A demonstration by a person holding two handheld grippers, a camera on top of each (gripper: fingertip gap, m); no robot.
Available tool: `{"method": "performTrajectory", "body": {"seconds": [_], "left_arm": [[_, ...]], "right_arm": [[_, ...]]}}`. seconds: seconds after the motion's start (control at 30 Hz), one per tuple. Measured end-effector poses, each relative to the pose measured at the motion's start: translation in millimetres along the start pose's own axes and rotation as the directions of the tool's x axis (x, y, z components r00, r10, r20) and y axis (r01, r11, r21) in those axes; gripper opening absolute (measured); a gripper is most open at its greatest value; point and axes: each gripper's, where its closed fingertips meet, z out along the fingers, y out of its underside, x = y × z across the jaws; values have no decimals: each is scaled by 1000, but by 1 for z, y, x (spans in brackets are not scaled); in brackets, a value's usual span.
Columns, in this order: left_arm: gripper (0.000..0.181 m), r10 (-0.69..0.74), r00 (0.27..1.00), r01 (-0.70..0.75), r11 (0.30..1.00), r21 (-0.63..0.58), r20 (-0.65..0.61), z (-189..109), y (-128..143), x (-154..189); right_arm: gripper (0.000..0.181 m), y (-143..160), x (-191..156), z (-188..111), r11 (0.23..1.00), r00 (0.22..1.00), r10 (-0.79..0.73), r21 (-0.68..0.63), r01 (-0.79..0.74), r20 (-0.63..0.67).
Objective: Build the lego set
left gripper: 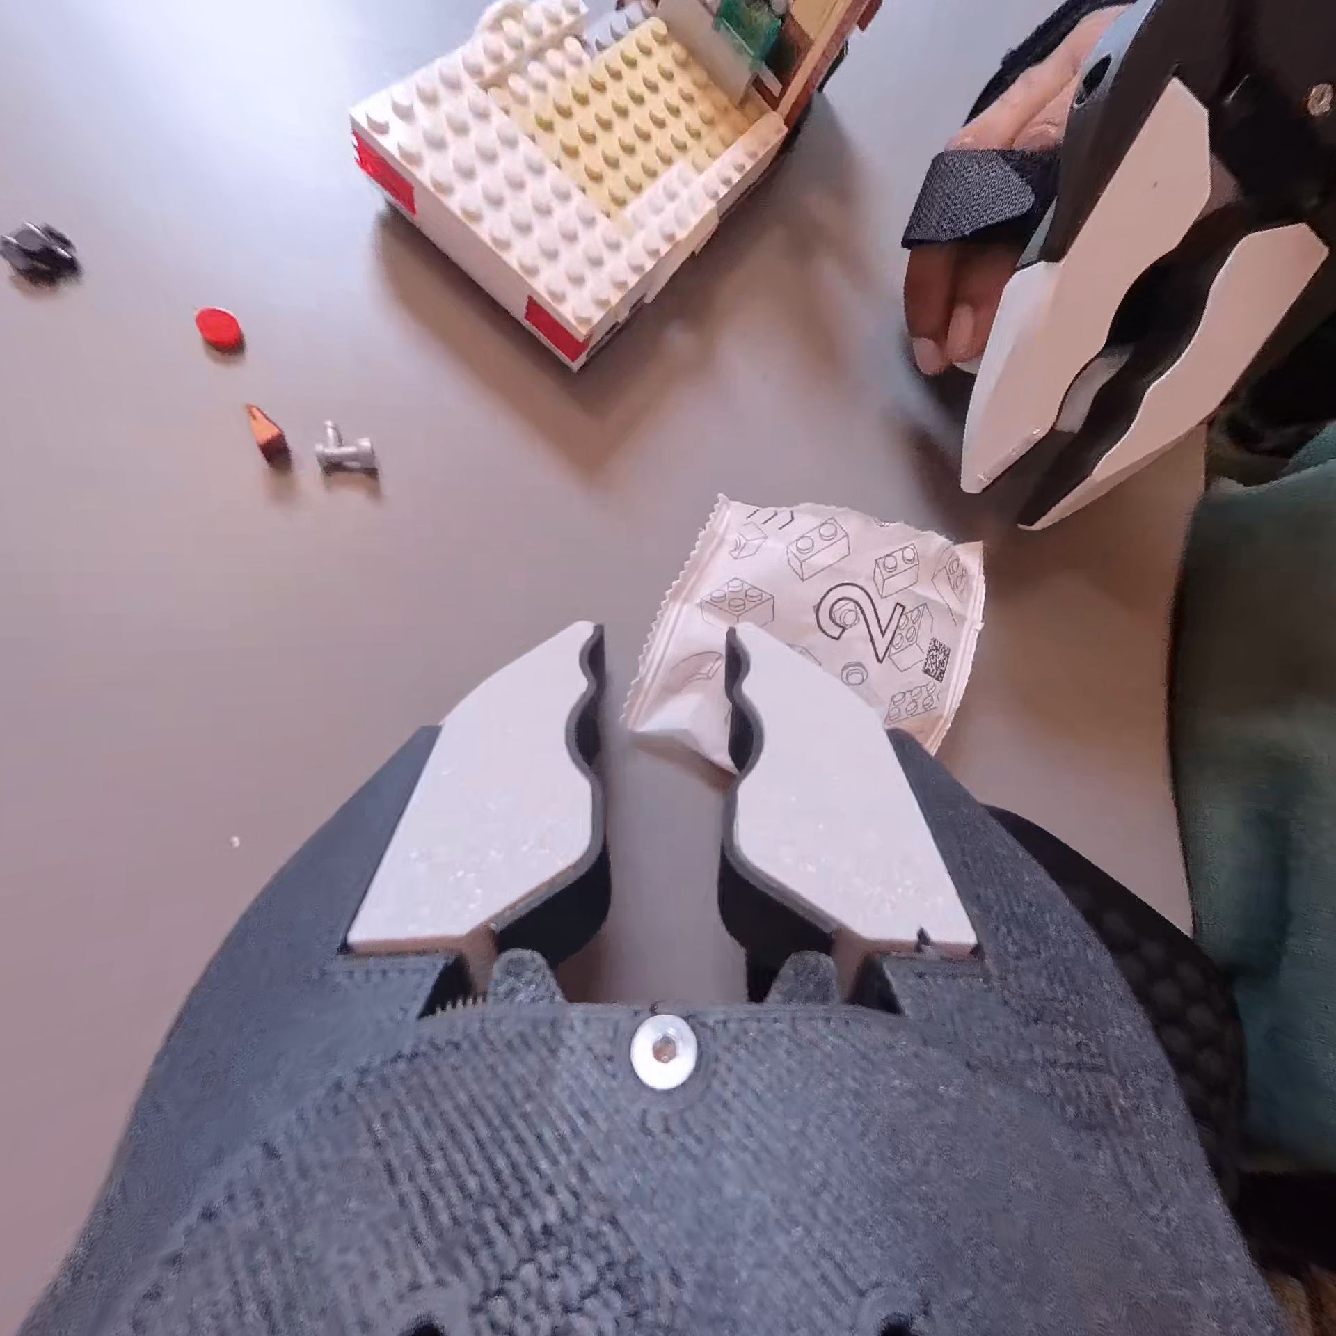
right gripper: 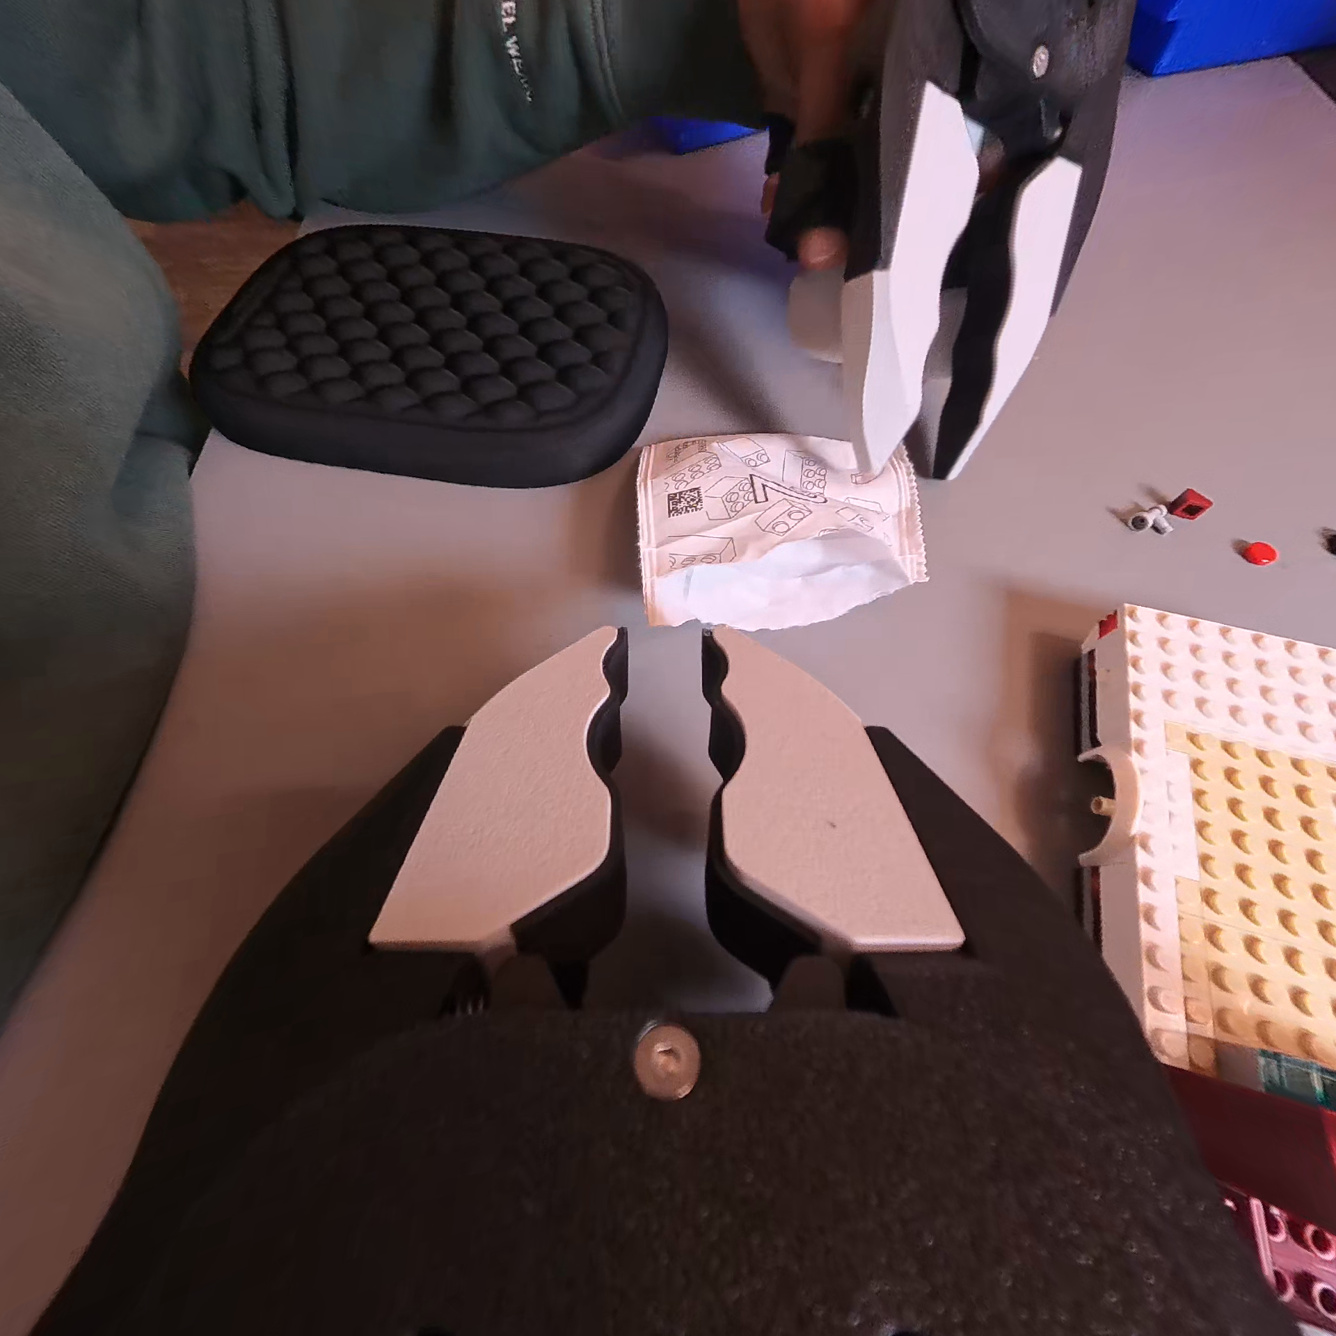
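I have my left gripper low over the smooth grey-brown table, its two pale grey fingers spread apart with nothing between them; the crumpled white paper bag printed with brick outlines lies just ahead, one corner partly under my right-hand finger. My right gripper is also parted and empty, its tips just short of the bag's torn, gaping mouth. From the right wrist view the left gripper comes down from above with one fingertip over the bag's far edge; I cannot tell whether it touches. The partly built white and tan studded lego model with red panels on its sides sits on the table well beyond the bag in the left view, and to the right of my right gripper in the other. To its left in the left view lie loose pieces, apart from one another: a small flat red round piece, a reddish-brown wedge piece, a little grey T-shaped connector just beside it, and a small black piece farther off. A black padded cushion with a honeycomb surface rests near the table's edge, beside a green sleeve.
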Motion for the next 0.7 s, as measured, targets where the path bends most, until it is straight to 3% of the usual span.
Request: {"method": "performTrajectory", "body": {"seconds": [0.23, 0.53, 0.7], "left_arm": [[2, 70, 995, -76, 994, -76, -70, 6, 10, 13], [0, 286, 954, -270, 950, 160, -91, -7, -21, 57], [0, 348, 937, -329, 909, 256, -32, -15, -38, 73]], "right_arm": [[19, 3, 1, -3, 1000, 1000, 12, -2, -12, 5], [15, -25, 19, -29, 943, 967, 242, 217, -254, 80], [0, -24, 14, -32, 943, 961, 249, 197, -269, 120]]}}
